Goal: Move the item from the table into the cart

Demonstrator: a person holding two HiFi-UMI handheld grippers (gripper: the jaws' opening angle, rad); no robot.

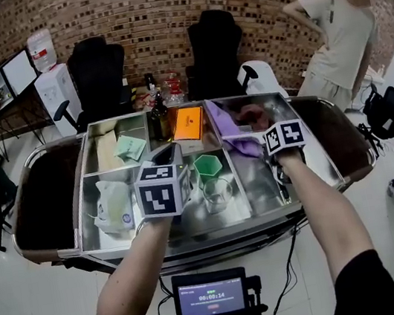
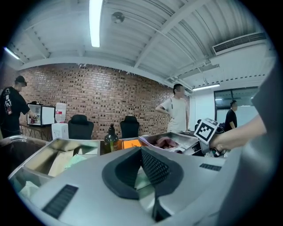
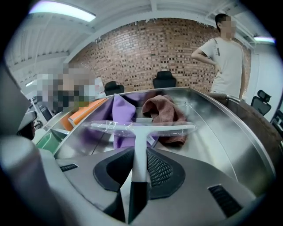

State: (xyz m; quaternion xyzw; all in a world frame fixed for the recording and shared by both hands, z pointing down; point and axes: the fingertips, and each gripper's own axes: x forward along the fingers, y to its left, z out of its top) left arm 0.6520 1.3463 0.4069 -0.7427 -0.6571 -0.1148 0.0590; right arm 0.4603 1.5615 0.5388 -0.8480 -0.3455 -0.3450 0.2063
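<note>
Between the jaws of my right gripper (image 3: 135, 167), clamped on its handle, the white squeegee (image 3: 141, 129) sits blade-forward above the cart compartment (image 3: 216, 137), so I'd lower onto bare steel beside the brown towel (image 3: 167, 115) before releasing, with my left gripper (image 2: 140, 170) closed on nothing.

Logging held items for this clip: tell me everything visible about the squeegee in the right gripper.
The squeegee is T-shaped, with a white plastic handle that is dark at its lower end and a long crossbar blade wrapped in clear film. The right gripper is shut on the handle, with the blade pointing away and roughly level. It hangs over the steel cart compartment, before a purple cloth and brown towel. Whether it touches them is unclear.
</note>
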